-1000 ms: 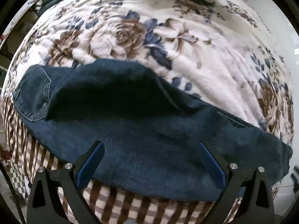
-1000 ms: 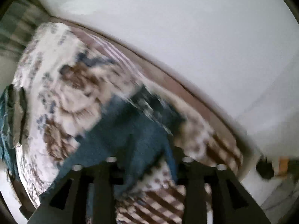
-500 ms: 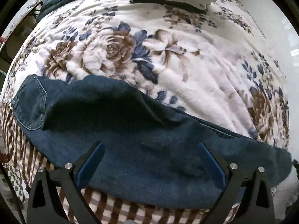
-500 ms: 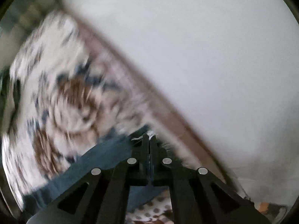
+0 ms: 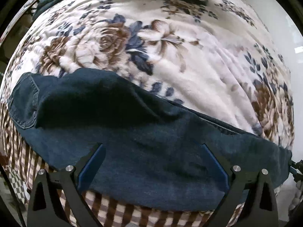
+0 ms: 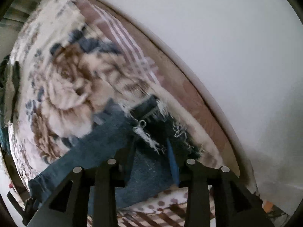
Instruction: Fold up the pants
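The left claw (image 5: 151, 162) hangs wide open, empty, over the jeans (image 5: 151, 151). The right claw (image 6: 151, 149), half-open after just widening, straddles the frayed hem (image 6: 151, 140) at lower centre: seat both layers before pinching.

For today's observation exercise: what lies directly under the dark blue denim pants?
The dark blue denim pants lie on a cream floral fleece blanket, overlapping a brown-and-white checked cloth near the edge. How these two meet beneath the denim is covered.
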`<state>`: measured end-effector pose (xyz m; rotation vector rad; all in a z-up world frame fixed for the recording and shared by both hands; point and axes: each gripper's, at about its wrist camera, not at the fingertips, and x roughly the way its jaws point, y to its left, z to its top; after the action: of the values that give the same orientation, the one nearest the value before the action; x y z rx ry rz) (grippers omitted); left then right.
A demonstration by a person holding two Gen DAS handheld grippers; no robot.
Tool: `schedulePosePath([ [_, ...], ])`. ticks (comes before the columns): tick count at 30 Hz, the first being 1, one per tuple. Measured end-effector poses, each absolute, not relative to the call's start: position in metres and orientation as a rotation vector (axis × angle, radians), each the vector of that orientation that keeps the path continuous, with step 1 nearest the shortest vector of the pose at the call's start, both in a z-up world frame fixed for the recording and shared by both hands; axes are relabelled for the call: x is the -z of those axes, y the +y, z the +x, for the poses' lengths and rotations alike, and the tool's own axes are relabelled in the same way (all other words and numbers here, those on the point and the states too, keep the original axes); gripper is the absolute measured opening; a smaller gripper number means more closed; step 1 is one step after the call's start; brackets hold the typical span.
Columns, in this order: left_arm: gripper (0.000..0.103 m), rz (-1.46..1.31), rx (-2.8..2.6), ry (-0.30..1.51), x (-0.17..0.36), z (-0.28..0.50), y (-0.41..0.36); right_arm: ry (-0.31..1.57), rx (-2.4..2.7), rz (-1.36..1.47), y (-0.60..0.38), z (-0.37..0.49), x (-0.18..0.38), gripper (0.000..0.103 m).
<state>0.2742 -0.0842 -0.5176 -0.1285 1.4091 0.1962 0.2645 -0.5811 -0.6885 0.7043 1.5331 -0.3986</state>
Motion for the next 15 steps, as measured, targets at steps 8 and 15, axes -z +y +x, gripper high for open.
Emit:
schedulePosePath([
  [8, 0.102, -0.080, -0.165, 1.448, 0.533, 0.277, -0.097, 1.618, 0.322, 0.542, -0.550, 0.269, 0.708, 0.003],
  [15, 0.102, -0.071, -0.165, 1.447, 0.532, 0.275, -0.099, 1.441, 0.537, 0.451, -0.558, 0.254, 0.662, 0.001],
])
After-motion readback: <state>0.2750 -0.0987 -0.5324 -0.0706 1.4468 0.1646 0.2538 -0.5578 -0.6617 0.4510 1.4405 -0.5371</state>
